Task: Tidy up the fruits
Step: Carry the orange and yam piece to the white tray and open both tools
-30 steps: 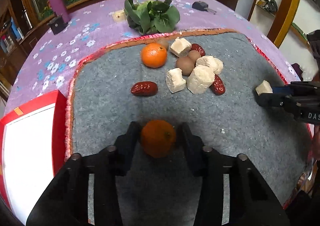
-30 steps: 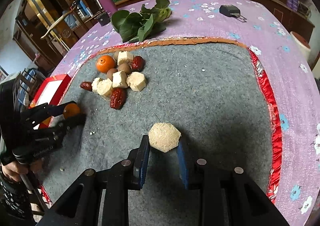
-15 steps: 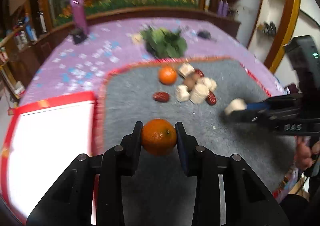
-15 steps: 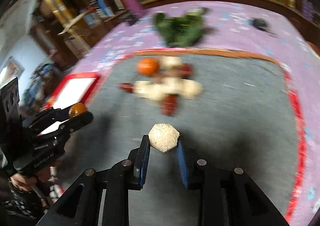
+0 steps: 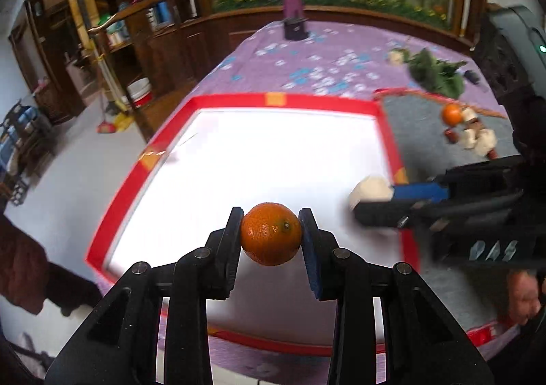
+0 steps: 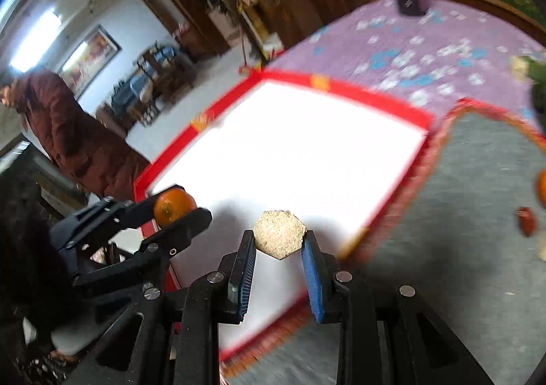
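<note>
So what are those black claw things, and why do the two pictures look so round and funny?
They are grabbers that a person holds, one in each hand. Each has a small wide-eyed camera looking along its two fingers, and that bends the picture round.

One picture is from the left hand-held gripper. It is pinching an orange. The other is from the right hand-held gripper, which pinches a pale, crumbly six-sided block. Each camera also sees the other grabber from the side.

Below them is a white tray with a red rim, on a purple flowered cloth. Beside it lies a grey mat with another orange, more pale blocks and a dark red fruit.
</note>
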Tool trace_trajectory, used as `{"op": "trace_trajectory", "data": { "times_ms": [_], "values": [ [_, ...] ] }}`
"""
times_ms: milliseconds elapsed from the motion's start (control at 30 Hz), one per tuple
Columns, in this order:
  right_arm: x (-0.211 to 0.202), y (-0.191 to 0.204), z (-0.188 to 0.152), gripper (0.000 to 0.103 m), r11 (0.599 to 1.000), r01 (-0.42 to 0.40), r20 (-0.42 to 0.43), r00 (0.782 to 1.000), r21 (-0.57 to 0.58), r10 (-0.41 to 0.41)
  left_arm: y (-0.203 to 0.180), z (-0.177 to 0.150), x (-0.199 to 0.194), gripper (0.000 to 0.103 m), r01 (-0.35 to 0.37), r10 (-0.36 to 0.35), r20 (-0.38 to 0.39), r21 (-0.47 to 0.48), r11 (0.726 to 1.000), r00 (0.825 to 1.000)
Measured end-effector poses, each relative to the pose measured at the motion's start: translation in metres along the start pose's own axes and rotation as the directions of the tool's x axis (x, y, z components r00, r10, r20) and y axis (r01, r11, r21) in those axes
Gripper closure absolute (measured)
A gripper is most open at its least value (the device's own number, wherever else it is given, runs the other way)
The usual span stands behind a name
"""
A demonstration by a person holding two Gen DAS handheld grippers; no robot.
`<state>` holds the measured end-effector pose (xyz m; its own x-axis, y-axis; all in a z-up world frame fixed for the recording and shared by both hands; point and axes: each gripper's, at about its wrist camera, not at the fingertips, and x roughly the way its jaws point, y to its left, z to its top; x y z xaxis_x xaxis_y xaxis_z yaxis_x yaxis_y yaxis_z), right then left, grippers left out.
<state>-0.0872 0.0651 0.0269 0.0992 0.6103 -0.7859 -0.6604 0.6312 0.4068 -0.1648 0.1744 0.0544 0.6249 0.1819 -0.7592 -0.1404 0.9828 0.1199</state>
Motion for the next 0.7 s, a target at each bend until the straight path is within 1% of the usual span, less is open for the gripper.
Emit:
{"op": "trace_trajectory", "data": {
  "times_ms": [33, 67, 100, 133, 200, 233, 267, 300, 333, 367, 400, 467, 500, 567, 633, 667, 700],
  "values": [
    [0.006, 0.005, 0.001, 0.077, 1.0, -0.002, -0.022, 1.0, -0.006, 0.002, 0.001, -0.002, 0.001, 0.071, -0.016, 0.016, -0.009, 0.002, 1.0, 1.0],
    [0.011, 0.01, 0.003, 0.077, 1.0, -0.003, -0.041, 0.999, -0.012, 0.002, 0.002, -0.003, 0.002, 0.068, -0.057, 0.057, -0.014, 0.002, 0.998, 0.998],
    [0.012, 0.012, 0.005, 0.077, 1.0, 0.009, -0.049, 0.999, -0.021, -0.01, 0.004, -0.002, 0.002, 0.067, -0.083, 0.083, -0.012, 0.005, 0.997, 0.997],
    [0.008, 0.013, 0.006, 0.077, 1.0, 0.007, -0.043, 0.999, -0.027, -0.008, 0.002, -0.002, 0.0, 0.067, -0.113, 0.113, -0.006, 0.016, 0.993, 0.994],
    [-0.008, 0.008, 0.004, 0.076, 1.0, -0.008, 0.011, 1.0, -0.028, 0.008, -0.003, 0.003, -0.004, 0.064, -0.11, 0.11, 0.015, 0.02, 0.994, 0.994],
    [-0.017, -0.003, 0.005, 0.076, 1.0, -0.006, 0.046, 0.999, -0.012, 0.007, -0.007, 0.005, -0.01, 0.062, -0.089, 0.088, 0.036, 0.018, 0.996, 0.995],
    [-0.027, -0.01, 0.002, 0.075, 1.0, -0.004, 0.078, 0.997, 0.008, 0.003, -0.013, 0.008, -0.016, 0.053, -0.057, 0.056, 0.062, 0.015, 0.998, 0.997],
    [-0.043, -0.027, -0.002, 0.075, 0.999, -0.002, 0.124, 0.992, 0.043, -0.003, -0.018, 0.012, -0.019, 0.044, -0.032, 0.03, 0.077, 0.016, 0.999, 0.997],
    [-0.055, -0.04, -0.005, 0.074, 0.998, 0.003, 0.155, 0.988, 0.069, -0.014, -0.028, 0.014, -0.025, 0.039, 0.018, -0.021, 0.102, 0.029, 0.999, 0.995],
    [-0.064, -0.053, -0.009, 0.074, 0.995, 0.017, 0.18, 0.983, 0.094, -0.033, -0.037, 0.016, -0.028, 0.035, 0.053, -0.058, 0.114, 0.046, 0.998, 0.992],
    [-0.077, -0.068, -0.014, 0.074, 0.991, 0.043, 0.201, 0.977, 0.128, -0.068, -0.047, 0.018, -0.03, 0.035, 0.084, -0.092, 0.118, 0.071, 0.994, 0.989],
    [-0.109, -0.109, -0.033, 0.074, 0.973, 0.096, 0.249, 0.957, 0.211, -0.149, -0.068, 0.023, -0.03, 0.035, 0.128, -0.141, 0.112, 0.119, 0.985, 0.984],
    [-0.118, -0.119, -0.037, 0.074, 0.966, 0.11, 0.26, 0.95, 0.236, -0.171, -0.083, 0.024, -0.03, 0.035, 0.153, -0.17, 0.105, 0.152, 0.976, 0.98],
    [-0.144, -0.158, -0.056, 0.074, 0.937, 0.148, 0.269, 0.933, 0.315, -0.238, -0.103, 0.028, -0.027, 0.035, 0.189, -0.208, 0.084, 0.19, 0.963, 0.975],
    [-0.158, -0.183, -0.066, 0.073, 0.919, 0.169, 0.24, 0.934, 0.357, -0.265, -0.125, 0.03, -0.025, 0.035, 0.223, -0.243, 0.062, 0.229, 0.948, 0.968],
    [-0.159, -0.195, -0.072, 0.073, 0.908, 0.182, 0.212, 0.937, 0.378, -0.276, -0.135, 0.031, -0.025, 0.035, 0.228, -0.249, 0.058, 0.246, 0.942, 0.967],
    [-0.161, -0.204, -0.078, 0.073, 0.903, 0.186, 0.202, 0.938, 0.388, -0.28, -0.142, 0.032, -0.024, 0.035, 0.231, -0.253, 0.055, 0.259, 0.938, 0.966]
  ]
}}
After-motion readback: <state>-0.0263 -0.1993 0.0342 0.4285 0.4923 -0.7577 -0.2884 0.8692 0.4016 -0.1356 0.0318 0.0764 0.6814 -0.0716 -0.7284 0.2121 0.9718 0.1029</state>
